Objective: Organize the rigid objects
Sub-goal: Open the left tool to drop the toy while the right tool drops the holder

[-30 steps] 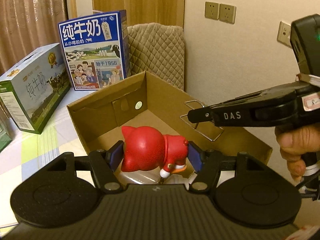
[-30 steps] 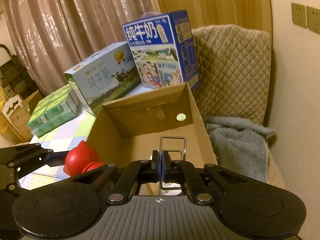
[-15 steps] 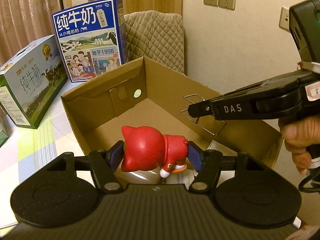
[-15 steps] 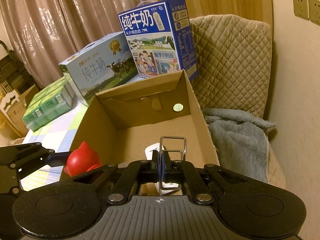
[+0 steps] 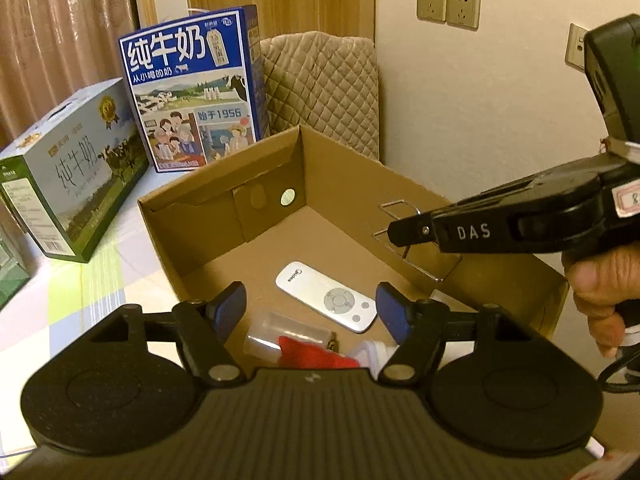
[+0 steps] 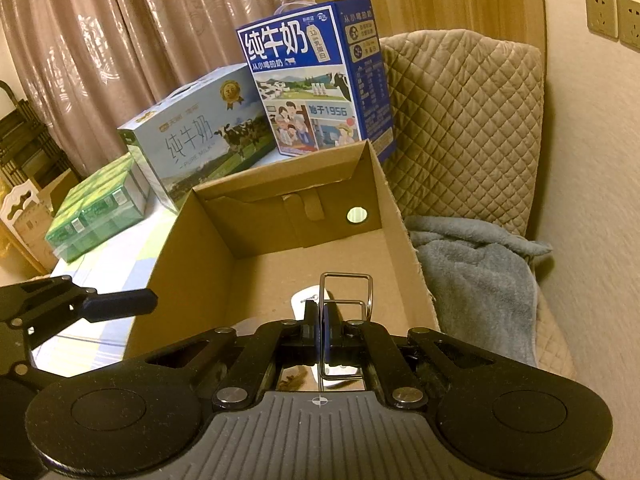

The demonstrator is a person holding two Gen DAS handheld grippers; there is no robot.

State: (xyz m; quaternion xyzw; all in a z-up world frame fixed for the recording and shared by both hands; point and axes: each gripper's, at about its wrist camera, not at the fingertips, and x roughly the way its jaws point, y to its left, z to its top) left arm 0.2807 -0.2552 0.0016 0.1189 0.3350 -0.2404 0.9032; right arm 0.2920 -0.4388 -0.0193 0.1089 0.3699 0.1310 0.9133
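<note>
Red figurine (image 5: 312, 354) lies low at the near end of the cardboard box (image 5: 224, 216), below and between the fingers (image 5: 230, 306) of the left gripper (image 5: 312, 312), beside a clear plastic piece (image 5: 268, 336); the gripper body hides most of it. The left jaws are opening, spread with nothing pressed between the pads, so this looks like the release of 1 object into the box. To do it well, the gripper should probably lift clear without dragging a finger across the figurine, since the pads hang just above it.

Further in, on the box floor, rests a white remote (image 5: 326, 296), just beyond the fingertips and apart from the figurine. To the right, the right gripper (image 6: 322, 320) has its fingers pressed together, pinching 1 bent wire rack (image 6: 346, 292), held over the right part of the box. A hand (image 5: 600, 292) grips its handle at the far right.

For room: the box's left wall stands close to the left fingers, and beyond it 2 milk cartons, the pale green milk carton (image 5: 72, 176) and the blue milk carton (image 5: 192, 92), crowd the table's (image 5: 116, 256) far-left side. The far half of the box floor is bare and seems the best landing spot for the wire rack. Past the box's right wall a grey towel (image 6: 476, 276) lies on a quilted chair (image 6: 464, 120), so a rack dropped wide would likely fall off the table.
</note>
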